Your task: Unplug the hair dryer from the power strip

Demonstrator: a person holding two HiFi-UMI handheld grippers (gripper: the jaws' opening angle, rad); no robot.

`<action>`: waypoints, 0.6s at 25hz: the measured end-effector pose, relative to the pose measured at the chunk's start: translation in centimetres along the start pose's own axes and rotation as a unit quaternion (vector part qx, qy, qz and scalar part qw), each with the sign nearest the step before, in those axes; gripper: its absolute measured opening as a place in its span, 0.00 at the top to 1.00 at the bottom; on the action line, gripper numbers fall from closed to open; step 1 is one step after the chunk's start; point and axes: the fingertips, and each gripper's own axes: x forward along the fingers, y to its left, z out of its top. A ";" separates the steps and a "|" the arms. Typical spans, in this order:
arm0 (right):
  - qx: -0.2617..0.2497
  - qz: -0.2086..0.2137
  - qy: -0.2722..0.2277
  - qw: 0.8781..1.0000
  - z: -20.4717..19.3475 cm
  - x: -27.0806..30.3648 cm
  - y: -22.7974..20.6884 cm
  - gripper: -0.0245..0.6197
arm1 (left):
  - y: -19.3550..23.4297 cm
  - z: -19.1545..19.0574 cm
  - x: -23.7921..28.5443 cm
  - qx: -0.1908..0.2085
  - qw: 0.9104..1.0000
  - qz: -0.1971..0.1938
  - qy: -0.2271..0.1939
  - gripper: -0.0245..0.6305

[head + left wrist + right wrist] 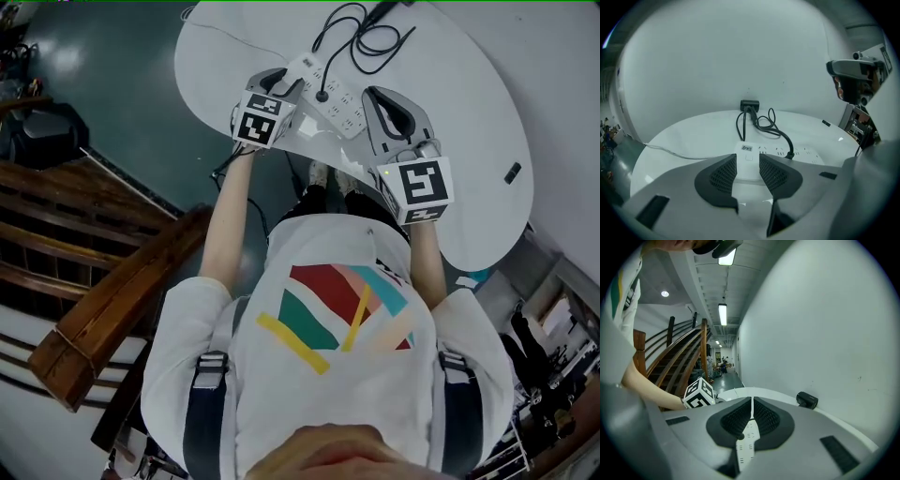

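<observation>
the plug (790, 155) sat in the power strip (768, 151) on the table (693, 136), a little right and far of the open left gripper (747, 161), which was nearer than the closed, empty right gripper (751, 416).

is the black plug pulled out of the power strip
No, the black plug sits in a socket on the power strip, with its cord running away behind it.
</observation>
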 end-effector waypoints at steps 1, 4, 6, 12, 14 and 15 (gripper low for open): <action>-0.003 0.002 0.005 1.000 -0.3 0.2 0.1 0.95 | 0.1 -0.3 0.5 0.001 1.000 -0.004 0.011 0.76; -0.002 0.005 0.017 1.000 -0.8 0.7 0.5 0.95 | 0.3 -1.1 1.4 0.011 0.999 -0.008 0.035 0.76; -0.002 0.010 0.023 1.000 -1.2 1.0 0.7 0.95 | 0.4 -1.4 1.7 0.010 0.999 -0.010 0.043 0.76; -0.019 0.048 0.043 0.998 -2.7 2.3 1.8 0.91 | 0.5 -1.4 1.8 0.007 0.998 -0.015 0.065 0.76; -0.028 0.072 0.054 0.996 -3.5 3.1 2.3 0.77 | 0.5 -1.3 1.9 0.009 0.997 -0.017 0.078 0.76; -0.034 0.079 0.060 0.994 -4.0 3.7 2.5 0.77 | 0.5 -1.3 1.9 0.010 0.997 -0.017 0.081 0.76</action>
